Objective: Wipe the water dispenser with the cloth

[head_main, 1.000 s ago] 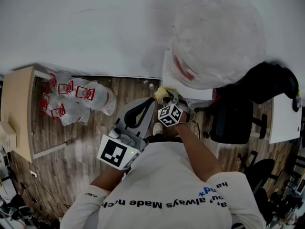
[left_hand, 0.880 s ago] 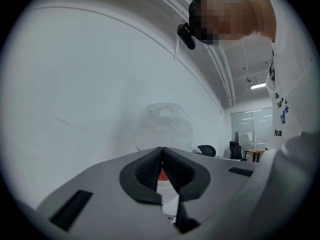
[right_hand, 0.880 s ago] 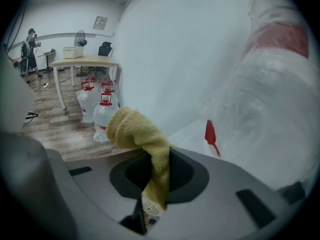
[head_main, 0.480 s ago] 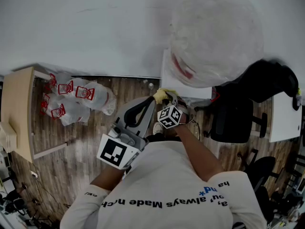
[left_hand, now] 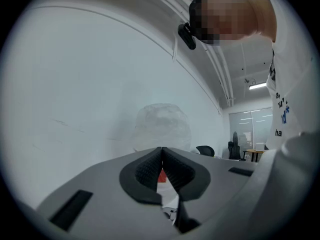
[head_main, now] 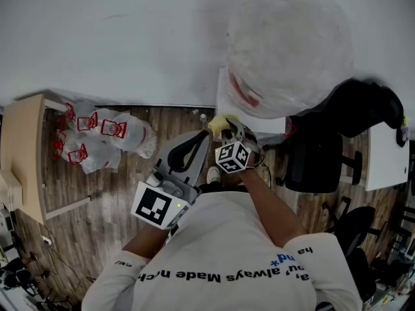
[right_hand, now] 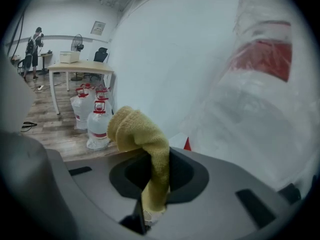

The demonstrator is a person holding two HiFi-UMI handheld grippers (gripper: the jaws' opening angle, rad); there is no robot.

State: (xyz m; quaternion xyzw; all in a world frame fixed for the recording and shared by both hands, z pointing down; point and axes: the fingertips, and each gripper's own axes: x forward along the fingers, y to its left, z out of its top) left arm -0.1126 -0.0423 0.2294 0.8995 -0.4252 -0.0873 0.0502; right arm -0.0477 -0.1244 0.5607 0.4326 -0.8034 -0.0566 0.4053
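Right gripper (right_hand: 156, 176) clamps the yellow cloth (right_hand: 137, 131), water dispenser (right_hand: 260, 99) just ahead to its right. Left gripper (left_hand: 161, 160) closed, empty. We judge the thin pinch could let cloth slip under wiping pressure.

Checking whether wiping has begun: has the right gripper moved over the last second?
No, not noticeably. The right gripper, shut on the cloth, stays beside the dispenser's lower-left corner in the head view, as before.
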